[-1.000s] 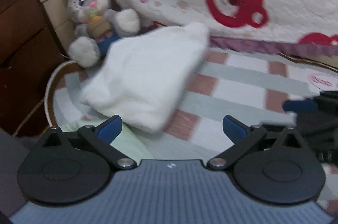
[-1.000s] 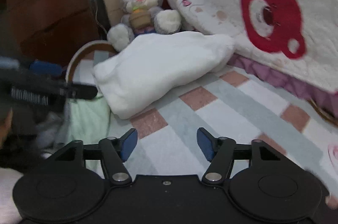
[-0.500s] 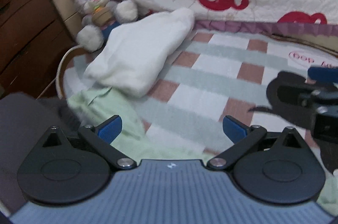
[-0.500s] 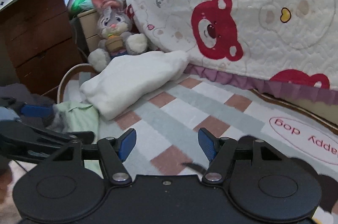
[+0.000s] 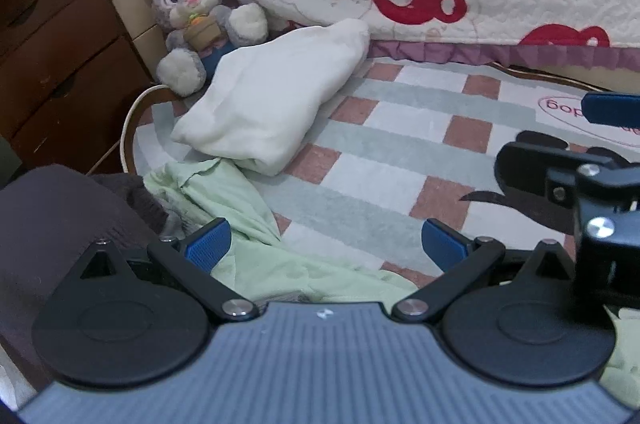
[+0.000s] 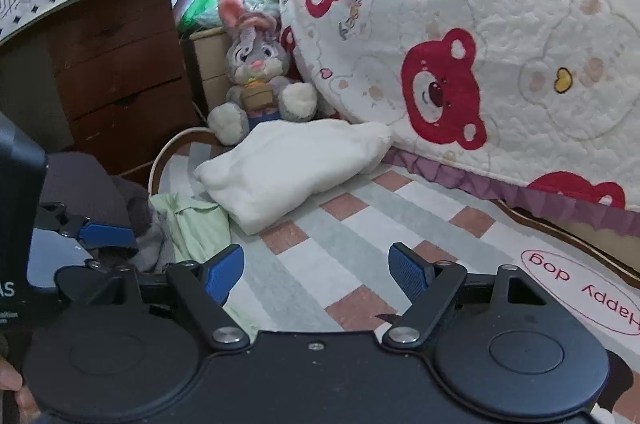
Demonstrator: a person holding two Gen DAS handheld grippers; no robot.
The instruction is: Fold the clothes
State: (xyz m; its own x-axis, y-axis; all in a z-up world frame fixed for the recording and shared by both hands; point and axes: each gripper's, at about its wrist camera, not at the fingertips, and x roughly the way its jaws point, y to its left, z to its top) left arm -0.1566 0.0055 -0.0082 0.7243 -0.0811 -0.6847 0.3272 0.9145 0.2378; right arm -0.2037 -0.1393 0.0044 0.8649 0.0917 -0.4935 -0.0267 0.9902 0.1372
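Pale green garment (image 5: 224, 220) lies crumpled at near left of the checked rug (image 5: 404, 160), prob. next to fold. Soft white folded bundle (image 5: 276, 100) sits beyond it, likely done & set aside by the plush rabbit (image 5: 192, 16). Left gripper (image 5: 326, 242) is spread wide over the green cloth, w/ nothing gripped. Right gripper (image 6: 318, 270) has just been opening, nothing between its pads.

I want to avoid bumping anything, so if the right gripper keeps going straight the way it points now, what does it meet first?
Probably the checkered rug: the right gripper, jaws open and empty, tilts down toward bare rug. The folded white garment lies further on, slightly left; depth is hard to judge.
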